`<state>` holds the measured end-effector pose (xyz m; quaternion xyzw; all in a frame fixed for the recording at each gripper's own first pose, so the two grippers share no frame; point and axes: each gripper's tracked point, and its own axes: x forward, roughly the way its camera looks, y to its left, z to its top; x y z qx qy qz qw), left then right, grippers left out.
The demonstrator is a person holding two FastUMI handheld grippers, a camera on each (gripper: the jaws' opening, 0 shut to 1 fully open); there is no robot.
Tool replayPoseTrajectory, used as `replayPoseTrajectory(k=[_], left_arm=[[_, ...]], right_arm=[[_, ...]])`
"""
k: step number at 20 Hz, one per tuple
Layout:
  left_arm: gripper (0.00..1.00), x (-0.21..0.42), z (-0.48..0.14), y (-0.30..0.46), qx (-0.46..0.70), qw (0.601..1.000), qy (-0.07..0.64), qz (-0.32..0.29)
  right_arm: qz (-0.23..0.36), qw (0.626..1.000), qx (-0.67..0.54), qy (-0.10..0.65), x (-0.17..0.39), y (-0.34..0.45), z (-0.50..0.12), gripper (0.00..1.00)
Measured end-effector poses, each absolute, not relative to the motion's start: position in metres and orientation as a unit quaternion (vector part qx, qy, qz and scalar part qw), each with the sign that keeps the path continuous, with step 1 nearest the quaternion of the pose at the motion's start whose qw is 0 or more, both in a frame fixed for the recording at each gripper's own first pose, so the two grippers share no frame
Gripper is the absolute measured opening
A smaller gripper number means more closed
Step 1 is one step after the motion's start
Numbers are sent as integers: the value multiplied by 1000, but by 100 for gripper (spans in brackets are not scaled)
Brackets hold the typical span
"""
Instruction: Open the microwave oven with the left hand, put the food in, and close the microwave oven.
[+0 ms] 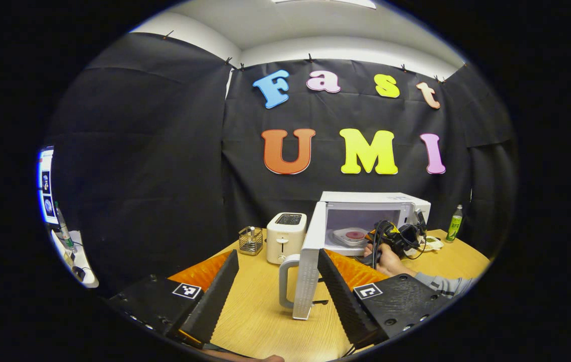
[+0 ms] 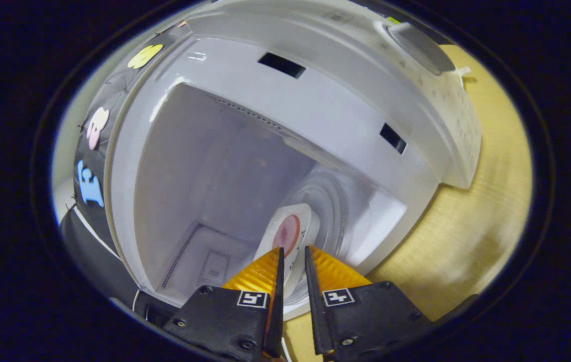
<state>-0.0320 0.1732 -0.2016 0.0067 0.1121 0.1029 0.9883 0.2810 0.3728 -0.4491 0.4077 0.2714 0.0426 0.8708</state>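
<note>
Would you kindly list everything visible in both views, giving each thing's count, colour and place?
microwave oven: one, white, back of the table, open
microwave door: one, white, swung out toward the left claw
food tray: one, white with a pink round middle, inside the oven on the turntable
toaster: one, cream, left of the oven
wire basket: one, metal, left of the toaster
bottle: one, green, right of the oven
table: one, light wood
left claw: one, open, near the door handle
right claw: one, closed on the tray's edge
hand: one, at the oven mouth, holding the right claw
</note>
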Motion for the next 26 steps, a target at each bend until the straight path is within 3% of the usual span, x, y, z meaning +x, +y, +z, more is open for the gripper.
replayPoseTrajectory(k=[1,2,4,5,7,8,9,10,12,13,14,15,17,22,23,24,25,26], left_arm=[[94,-33,-201,177,10,988,109,108],[94,-33,-199,179,9,988,108,112],[94,-33,-199,183,7,988,107,114],[94,-33,-199,186,5,988,106,117],[94,-33,-199,197,2,987,105,123],[94,-34,-199,201,1,986,106,125],[94,-35,-198,205,3,986,105,127],[94,-35,-199,209,6,986,103,128],[94,-34,-199,222,14,986,97,136],[82,-33,-201,229,18,985,99,142],[82,-33,-204,234,18,984,103,145],[93,-31,-207,238,20,983,104,148],[94,-27,-215,248,28,982,108,152],[74,-15,-244,255,34,982,118,144],[73,-12,-250,256,45,982,116,140],[73,-7,-255,258,61,980,120,144],[84,-3,-264,261,71,979,125,146],[64,-1,-272,259,73,978,133,143]], right_arm=[[52,882,382,270,276,368,-446,24],[64,893,354,270,267,364,-443,27],[82,915,302,255,254,358,-433,55],[89,926,275,243,249,351,-423,51],[104,943,230,215,232,339,-396,87],[112,950,210,200,222,334,-381,79],[119,957,189,185,212,327,-366,95],[129,963,166,170,202,321,-352,85],[146,972,125,136,181,308,-322,89],[153,975,104,123,171,300,-310,90],[159,977,86,111,159,293,-296,90],[167,979,73,94,146,285,-279,100],[180,980,50,69,116,268,-250,100],[206,978,16,24,50,231,-197,100],[210,978,11,17,38,226,-187,91],[211,977,5,12,24,220,-180,100],[213,977,-2,14,13,215,-173,100],[216,976,-8,15,1,212,-167,91]])
